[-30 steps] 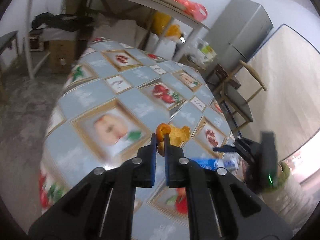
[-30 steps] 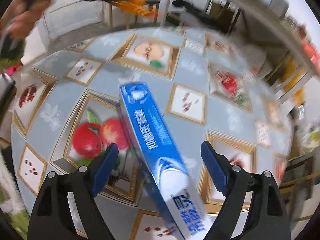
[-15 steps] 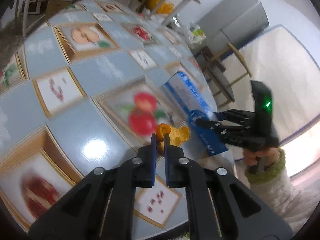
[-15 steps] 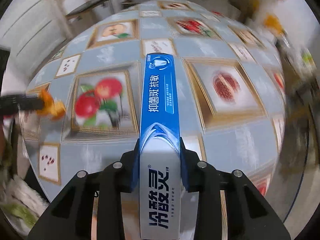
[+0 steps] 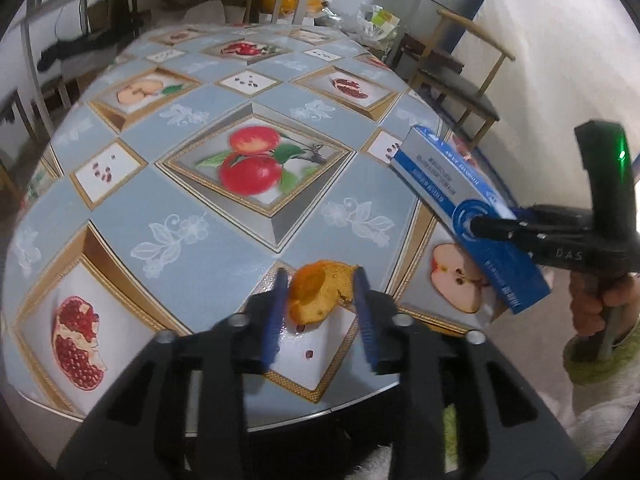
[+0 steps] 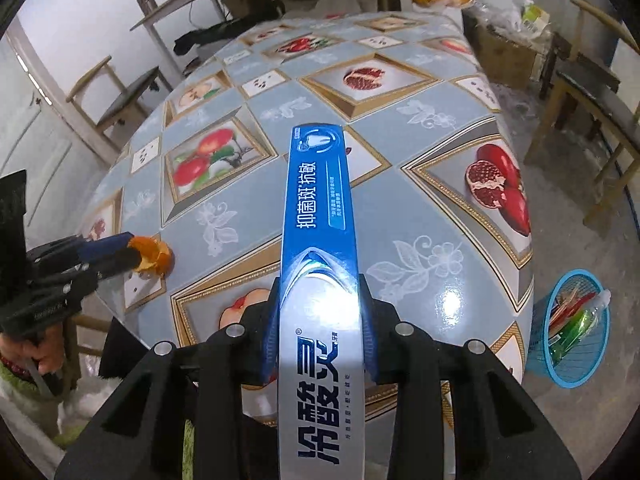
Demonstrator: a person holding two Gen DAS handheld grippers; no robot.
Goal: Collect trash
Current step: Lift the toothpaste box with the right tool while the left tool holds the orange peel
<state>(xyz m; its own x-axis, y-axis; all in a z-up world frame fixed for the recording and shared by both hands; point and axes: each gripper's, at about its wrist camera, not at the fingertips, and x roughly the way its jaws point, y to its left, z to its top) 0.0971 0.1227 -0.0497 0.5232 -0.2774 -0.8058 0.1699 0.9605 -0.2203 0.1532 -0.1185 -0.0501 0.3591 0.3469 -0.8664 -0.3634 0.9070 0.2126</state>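
**Peel loosed at the table's near edge, toothpaste box clamped over it**

The left gripper (image 5: 320, 312) angles steeply down at the near edge of the table (image 5: 224, 216). Its jaws are opening: the blue pads stand apart on either side of the orange peel (image 5: 316, 296), with a gap visible between the right pad and the peel, while the left pad sits just beside it. Whether the peel already rests on the cloth or hangs just above it cannot be told. It sits over a white seed-printed tile at the near edge, curled, its cupped side facing the camera.

The right gripper (image 6: 320, 320) also tilts steeply down, carried by a hand (image 5: 596, 300) wrapped around its black handle beyond the table's right edge, a fuzzy green cuff at the wrist. Its pads press on both long sides of the toothpaste box (image 6: 320, 216), gripping it near the middle. The box is long and narrow, blue fading to silver; its long axis runs straight along the fingers, the blue end pointing away over the table toward the far edge, the silver end coming back under the camera. It is held clear of the cloth.

Beyond the table's right edge, on the floor, stands a blue mesh basket (image 6: 568, 364) with wrappers inside.
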